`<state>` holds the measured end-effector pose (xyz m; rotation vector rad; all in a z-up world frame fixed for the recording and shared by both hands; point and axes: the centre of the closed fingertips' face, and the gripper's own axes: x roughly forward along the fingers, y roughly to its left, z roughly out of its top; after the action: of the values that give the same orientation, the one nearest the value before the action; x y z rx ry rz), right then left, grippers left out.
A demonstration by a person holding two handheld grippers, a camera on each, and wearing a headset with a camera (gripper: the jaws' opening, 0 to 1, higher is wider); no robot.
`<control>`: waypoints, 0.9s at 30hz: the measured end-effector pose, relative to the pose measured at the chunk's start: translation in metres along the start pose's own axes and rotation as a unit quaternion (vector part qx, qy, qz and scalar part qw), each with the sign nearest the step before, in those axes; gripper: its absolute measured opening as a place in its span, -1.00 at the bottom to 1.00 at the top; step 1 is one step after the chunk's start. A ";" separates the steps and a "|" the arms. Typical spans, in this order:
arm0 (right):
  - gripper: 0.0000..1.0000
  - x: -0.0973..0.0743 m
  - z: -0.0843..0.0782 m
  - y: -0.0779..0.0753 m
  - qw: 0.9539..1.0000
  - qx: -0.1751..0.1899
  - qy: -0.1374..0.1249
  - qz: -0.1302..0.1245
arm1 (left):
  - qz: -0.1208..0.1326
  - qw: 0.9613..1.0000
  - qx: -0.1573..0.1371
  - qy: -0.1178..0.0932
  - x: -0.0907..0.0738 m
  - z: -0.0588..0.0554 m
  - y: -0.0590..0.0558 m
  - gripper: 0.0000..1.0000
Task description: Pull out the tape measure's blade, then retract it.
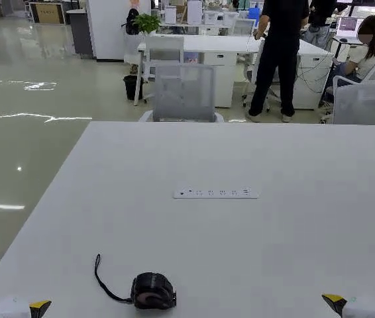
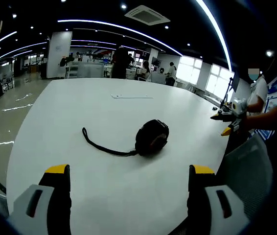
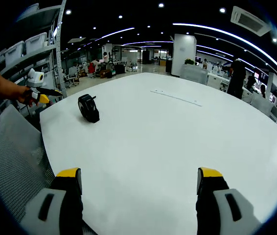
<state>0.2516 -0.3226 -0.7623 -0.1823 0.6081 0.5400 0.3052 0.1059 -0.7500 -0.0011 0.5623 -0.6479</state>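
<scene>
A black tape measure (image 1: pixel 153 291) with a black wrist strap (image 1: pixel 105 281) lies on the white table (image 1: pixel 240 238) near its front edge, with no blade drawn out. In the left gripper view the tape measure (image 2: pixel 151 137) sits a short way ahead of my left gripper (image 2: pixel 128 171), which is open and empty. My right gripper (image 3: pixel 141 174) is open too, and the tape measure (image 3: pixel 88 107) lies far off to its left. In the head view one yellow fingertip (image 1: pixel 40 307) of the left gripper shows at the bottom left, and one fingertip (image 1: pixel 334 302) of the right at the bottom right.
A white power strip (image 1: pixel 215 193) lies flat at the table's middle. A grey mesh chair (image 1: pixel 184 93) stands at the far edge. Beyond it are desks, a standing person (image 1: pixel 280 53) and a seated person (image 1: pixel 363 56). A mesh chair back (image 3: pixel 16 156) is close to the right gripper.
</scene>
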 end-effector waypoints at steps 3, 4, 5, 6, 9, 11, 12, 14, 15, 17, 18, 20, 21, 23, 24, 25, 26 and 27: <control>1.00 -0.006 -0.010 -0.001 1.000 0.005 0.011 0.002 | -0.005 1.000 0.001 0.000 -0.006 -0.002 0.002 0.98; 1.00 -0.008 -0.011 0.000 1.000 0.005 0.013 0.002 | -0.005 1.000 0.000 0.000 -0.007 -0.003 0.003 0.98; 1.00 -0.009 -0.012 0.001 1.000 0.005 0.014 0.002 | -0.005 1.000 -0.002 0.001 -0.008 -0.003 0.003 0.98; 1.00 -0.011 -0.012 0.002 1.000 0.006 0.015 0.003 | -0.003 1.000 -0.005 0.002 -0.009 -0.004 0.006 0.98; 1.00 -0.012 -0.011 0.000 1.000 0.002 0.015 -0.001 | -0.001 1.000 -0.011 0.003 -0.011 -0.005 0.009 0.98; 1.00 -0.012 -0.011 -0.001 1.000 0.009 0.012 -0.004 | 0.000 1.000 -0.012 0.004 -0.011 -0.005 0.008 0.98; 1.00 -0.011 -0.011 -0.002 1.000 0.009 0.013 -0.004 | 0.000 1.000 -0.012 0.003 -0.011 -0.005 0.007 0.98; 1.00 -0.010 -0.011 -0.002 1.000 0.008 0.015 -0.005 | -0.002 1.000 -0.013 0.000 -0.012 -0.004 0.006 0.98; 1.00 -0.010 -0.010 -0.001 1.000 0.007 0.015 -0.004 | -0.003 1.000 -0.013 -0.001 -0.011 -0.005 0.006 0.98; 1.00 -0.009 -0.010 -0.001 1.000 0.004 0.015 -0.004 | -0.006 1.000 -0.015 0.001 -0.011 -0.006 0.004 0.98; 1.00 -0.008 -0.011 -0.002 1.000 0.002 0.017 -0.006 | -0.009 1.000 -0.017 0.003 -0.008 -0.005 0.004 0.98; 1.00 -0.008 -0.014 0.000 1.000 0.003 0.022 -0.002 | -0.009 1.000 -0.012 0.007 -0.007 -0.005 0.003 0.98; 1.00 -0.009 -0.017 0.000 1.000 0.002 0.027 0.000 | -0.010 1.000 -0.007 0.006 -0.007 -0.004 0.002 0.98; 1.00 -0.010 -0.017 -0.002 1.000 -0.002 0.028 -0.002 | -0.013 1.000 -0.006 0.005 -0.008 -0.003 0.005 0.98; 1.00 -0.012 -0.016 -0.004 1.000 0.000 0.026 -0.004 | -0.013 1.000 -0.006 0.007 -0.009 -0.003 0.006 0.98; 1.00 -0.013 -0.015 -0.006 1.000 0.002 0.023 -0.006 | -0.013 1.000 -0.007 0.009 -0.010 -0.004 0.007 0.98; 1.00 -0.015 -0.014 -0.009 1.000 0.005 0.021 -0.011 | -0.012 1.000 -0.006 0.011 -0.012 -0.005 0.009 0.98; 1.00 -0.016 -0.014 -0.011 1.000 0.007 0.019 -0.015 | -0.010 1.000 -0.003 0.013 -0.013 -0.005 0.010 0.98</control>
<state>0.2401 -0.3434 -0.7642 -0.1890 0.6450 0.5045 0.2997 0.1217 -0.7496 -0.0036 0.5902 -0.6671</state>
